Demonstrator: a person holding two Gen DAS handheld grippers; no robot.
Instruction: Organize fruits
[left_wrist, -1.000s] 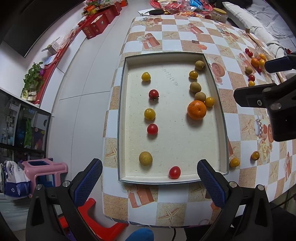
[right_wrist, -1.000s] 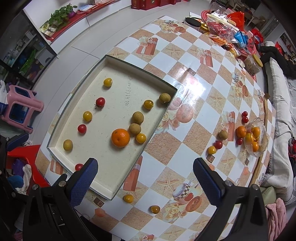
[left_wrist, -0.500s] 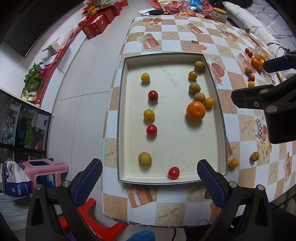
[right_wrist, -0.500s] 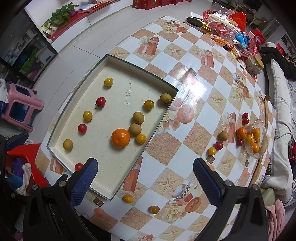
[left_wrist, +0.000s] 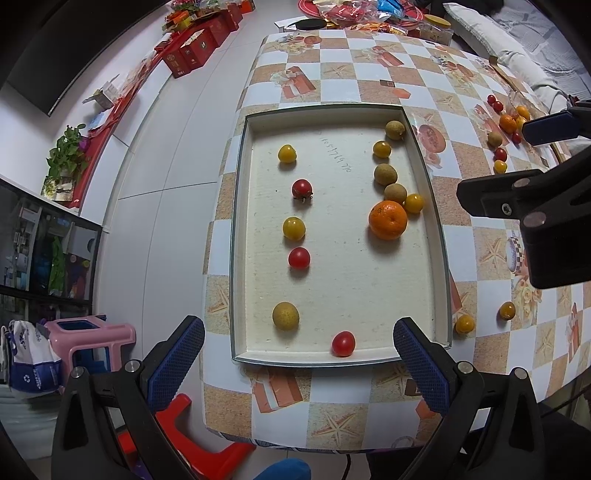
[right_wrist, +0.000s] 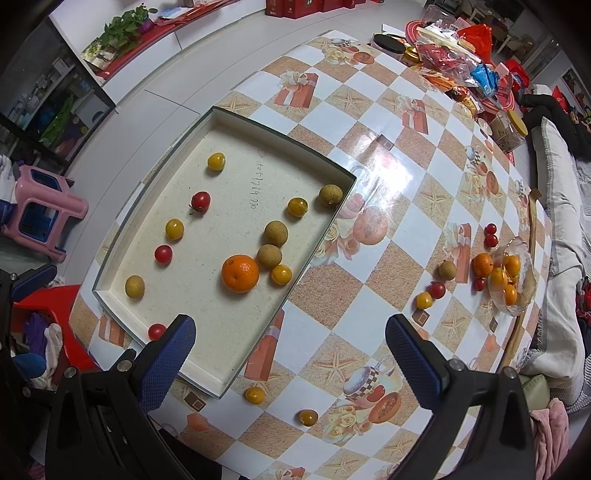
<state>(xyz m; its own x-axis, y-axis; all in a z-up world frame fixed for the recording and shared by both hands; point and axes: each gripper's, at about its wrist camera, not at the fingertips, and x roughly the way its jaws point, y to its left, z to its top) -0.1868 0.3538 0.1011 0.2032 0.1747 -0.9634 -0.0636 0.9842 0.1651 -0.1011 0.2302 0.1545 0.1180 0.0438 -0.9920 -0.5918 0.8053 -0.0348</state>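
A shallow rectangular tray (left_wrist: 237, 236) (right_wrist: 317, 243) on the checkered table holds an orange (left_wrist: 387, 220) (right_wrist: 240, 273), several brown longans, yellow tomatoes and red cherry tomatoes. Two yellow tomatoes (left_wrist: 464, 324) (right_wrist: 255, 395) lie on the table by the tray's near right corner. More fruit sits at a glass bowl (right_wrist: 526, 295) far right. My left gripper (left_wrist: 299, 362) is open and empty, above the tray's near edge. My right gripper (right_wrist: 290, 358) is open and empty, above the tray's right corner; it also shows in the left wrist view (left_wrist: 535, 206).
Snack packets and a red plate (right_wrist: 454, 40) crowd the table's far end. A pink stool (left_wrist: 92, 336) and a red stool (left_wrist: 192, 435) stand on the floor left of the table. The table's near edge runs just below both grippers.
Both views have shifted only slightly; the tray and fruit have not moved. Both grippers stay open and empty.
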